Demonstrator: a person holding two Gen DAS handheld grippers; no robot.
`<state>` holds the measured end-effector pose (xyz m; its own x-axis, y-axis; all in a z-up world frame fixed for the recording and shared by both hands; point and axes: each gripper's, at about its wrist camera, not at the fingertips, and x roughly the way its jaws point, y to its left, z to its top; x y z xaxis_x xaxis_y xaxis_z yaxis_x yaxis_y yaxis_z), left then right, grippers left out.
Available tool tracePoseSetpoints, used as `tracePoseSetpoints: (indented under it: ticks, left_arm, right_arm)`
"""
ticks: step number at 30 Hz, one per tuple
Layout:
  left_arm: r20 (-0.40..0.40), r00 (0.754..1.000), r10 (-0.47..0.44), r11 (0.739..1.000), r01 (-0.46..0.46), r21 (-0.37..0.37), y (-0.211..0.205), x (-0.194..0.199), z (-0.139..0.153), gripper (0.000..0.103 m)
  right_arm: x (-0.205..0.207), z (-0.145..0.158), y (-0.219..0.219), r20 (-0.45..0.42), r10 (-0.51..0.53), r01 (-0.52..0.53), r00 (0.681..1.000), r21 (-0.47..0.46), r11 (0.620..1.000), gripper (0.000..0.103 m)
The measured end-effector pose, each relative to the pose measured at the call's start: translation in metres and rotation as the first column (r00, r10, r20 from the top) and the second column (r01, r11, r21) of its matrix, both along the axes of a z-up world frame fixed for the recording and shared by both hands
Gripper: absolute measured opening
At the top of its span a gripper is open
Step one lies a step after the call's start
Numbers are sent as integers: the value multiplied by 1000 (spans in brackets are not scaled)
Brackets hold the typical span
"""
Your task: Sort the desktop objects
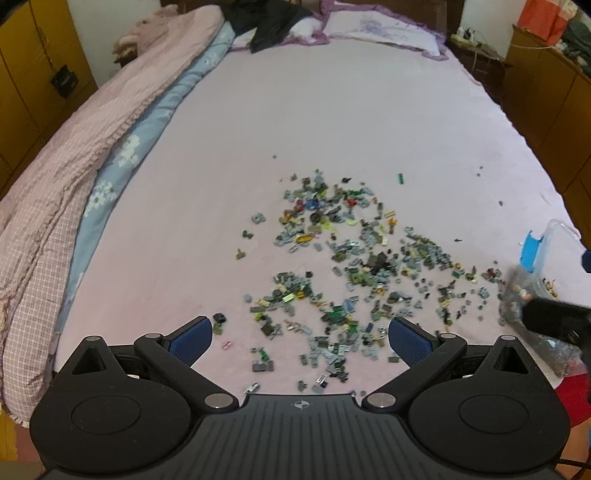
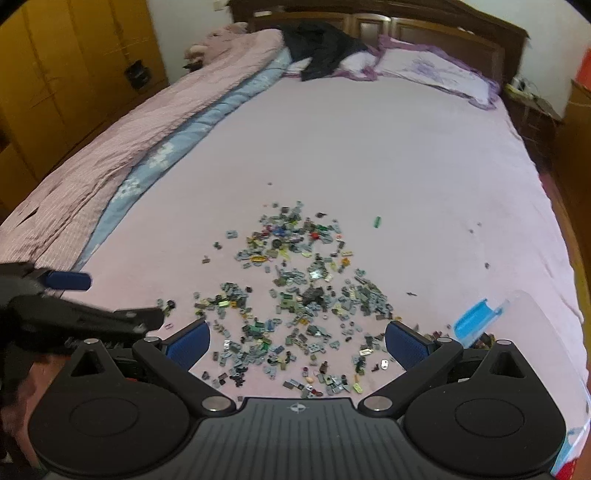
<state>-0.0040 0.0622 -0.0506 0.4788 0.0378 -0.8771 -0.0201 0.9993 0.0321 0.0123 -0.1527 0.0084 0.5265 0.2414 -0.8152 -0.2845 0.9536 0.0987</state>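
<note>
Many small toy brick pieces (image 1: pixel 343 273), mostly grey and green, lie scattered on the pink bed sheet (image 1: pixel 332 122); they also show in the right wrist view (image 2: pixel 295 295). My left gripper (image 1: pixel 301 338) is open and empty above the near edge of the scatter. My right gripper (image 2: pixel 297 341) is open and empty over the near pieces. A clear plastic box with a blue clip (image 2: pixel 480 323) lies at the right, holding some pieces; it also shows in the left wrist view (image 1: pixel 535 251). A blurred clear bag of pieces (image 1: pixel 517 295) hangs at the right by the other gripper.
A rolled pink quilt (image 1: pixel 85 155) and blue floral cover (image 1: pixel 122 158) run along the bed's left side. Pillows (image 1: pixel 384 29) and dark clothing (image 1: pixel 266 26) lie at the head. Yellow wooden cabinets (image 1: pixel 29 74) stand left, wooden furniture (image 1: pixel 546 81) right.
</note>
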Motion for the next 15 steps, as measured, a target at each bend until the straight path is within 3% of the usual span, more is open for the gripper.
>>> tracePoseSetpoints:
  ticks: [6,15]
  left_arm:
    - [-22,1000,-11,1000,11,5,0,7,-14,103]
    - [-61,997,-40,995,45,90,-15,14,-22,103]
  right_arm:
    - [-12,6,7,31,117,-116,993,-32,993,102]
    - [13,-16,-8,0,85,-85,996,42,995,102]
